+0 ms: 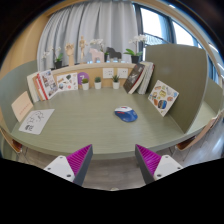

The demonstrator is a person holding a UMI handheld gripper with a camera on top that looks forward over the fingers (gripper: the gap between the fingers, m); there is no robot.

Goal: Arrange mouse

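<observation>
Claw (113,160) spread wide with nothing between its magenta pads (80,159), green worktop (85,125) ahead, blue mouse (127,115) well beyond the fingers, books propped behind.

One mouse (126,115), one table (90,125), three small pots (99,84).

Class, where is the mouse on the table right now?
In the gripper view, the mouse lies on the green table, well beyond the open hand-held gripper, before the leaning picture board.
</observation>
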